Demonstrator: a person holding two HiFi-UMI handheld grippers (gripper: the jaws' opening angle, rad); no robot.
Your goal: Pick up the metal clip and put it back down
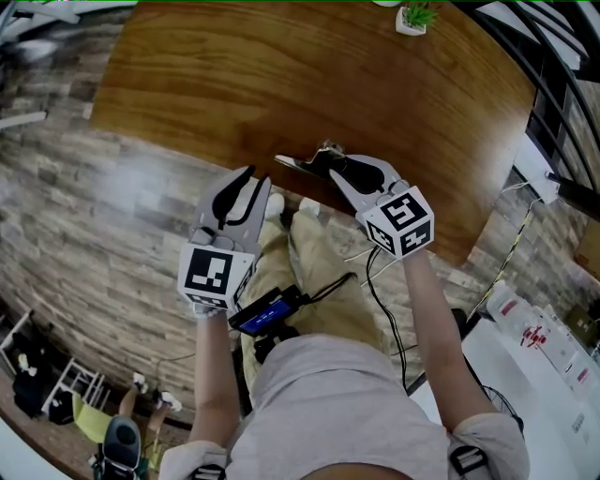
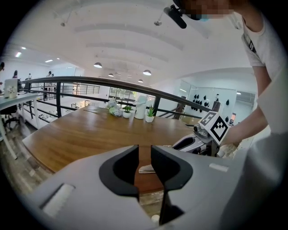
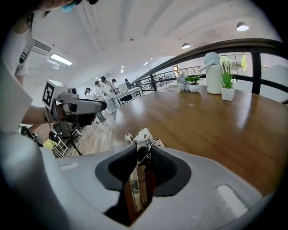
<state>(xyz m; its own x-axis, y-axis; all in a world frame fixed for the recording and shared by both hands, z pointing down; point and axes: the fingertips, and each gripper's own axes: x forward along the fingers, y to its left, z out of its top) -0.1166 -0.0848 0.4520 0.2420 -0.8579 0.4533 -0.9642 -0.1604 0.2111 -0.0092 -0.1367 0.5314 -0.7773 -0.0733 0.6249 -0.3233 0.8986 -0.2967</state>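
Pads of the right gripper [image 3: 144, 157] press on the metal clip [image 3: 143, 136] from both sides, and its end pokes out past the tips. The clip is at the near edge of the wooden table [image 1: 281, 75]; whether it touches the wood I cannot tell. The left gripper [image 2: 144, 164] hovers just off that edge, jaws a narrow gap apart and empty. A potted plant [image 1: 414, 17] stands at the far edge.

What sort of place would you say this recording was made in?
Probably an open-plan office on a mezzanine: a long wooden table beside a railing, a potted plant on it, and people standing in the background.
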